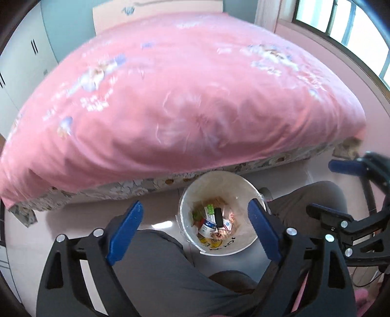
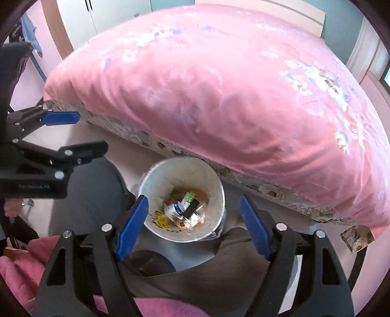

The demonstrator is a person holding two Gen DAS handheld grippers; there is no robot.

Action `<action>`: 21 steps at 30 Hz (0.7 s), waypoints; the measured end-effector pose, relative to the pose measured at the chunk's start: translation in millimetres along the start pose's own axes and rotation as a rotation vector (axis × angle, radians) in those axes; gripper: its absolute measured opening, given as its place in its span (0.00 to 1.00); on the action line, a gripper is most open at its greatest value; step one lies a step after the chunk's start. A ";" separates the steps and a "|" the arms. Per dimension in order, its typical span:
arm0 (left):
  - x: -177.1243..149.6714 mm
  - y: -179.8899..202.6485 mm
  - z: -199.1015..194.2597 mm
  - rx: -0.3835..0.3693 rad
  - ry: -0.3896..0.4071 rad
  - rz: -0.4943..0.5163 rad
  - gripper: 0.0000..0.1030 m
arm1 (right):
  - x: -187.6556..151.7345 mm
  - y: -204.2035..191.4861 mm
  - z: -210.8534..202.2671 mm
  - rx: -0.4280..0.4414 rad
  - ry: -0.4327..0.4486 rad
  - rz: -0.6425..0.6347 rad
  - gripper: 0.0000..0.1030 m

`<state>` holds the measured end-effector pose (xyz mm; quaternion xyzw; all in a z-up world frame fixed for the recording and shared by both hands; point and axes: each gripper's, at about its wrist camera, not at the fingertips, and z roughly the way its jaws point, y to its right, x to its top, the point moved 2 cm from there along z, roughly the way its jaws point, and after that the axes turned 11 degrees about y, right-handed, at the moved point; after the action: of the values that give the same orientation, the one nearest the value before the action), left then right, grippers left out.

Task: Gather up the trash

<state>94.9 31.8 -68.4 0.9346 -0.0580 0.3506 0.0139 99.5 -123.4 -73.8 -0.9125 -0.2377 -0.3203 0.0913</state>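
A white trash bin (image 1: 192, 195) stands on the floor by the bed, between the person's knees; it also shows in the right wrist view (image 2: 214, 180). Inside lies mixed trash (image 1: 213, 222): wrappers, small cartons and a black stick-like item (image 2: 191, 209). My left gripper (image 1: 195, 212) is open and empty, held above the bin. My right gripper (image 2: 193, 206) is open and empty too, above the bin. Each gripper shows in the other's view: the right one (image 1: 341, 187) at the right, the left one (image 2: 82, 131) at the left.
A bed with a pink floral quilt (image 1: 185, 97) fills the space beyond the bin (image 2: 231, 80). The person's grey-trousered legs (image 1: 165, 268) flank the bin. White wardrobes (image 1: 24, 56) stand at the left, a window (image 1: 341, 22) at the right. A pink cloth (image 2: 22, 263) lies low left.
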 end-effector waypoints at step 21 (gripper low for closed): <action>-28.4 31.7 -76.4 0.120 0.195 0.094 0.89 | -36.8 -19.0 -77.1 -0.273 0.282 0.023 0.84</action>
<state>20.0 8.2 -29.9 0.8914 -0.0792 0.4431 -0.0530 23.4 -145.3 -36.6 -0.8650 -0.1667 -0.4732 0.0028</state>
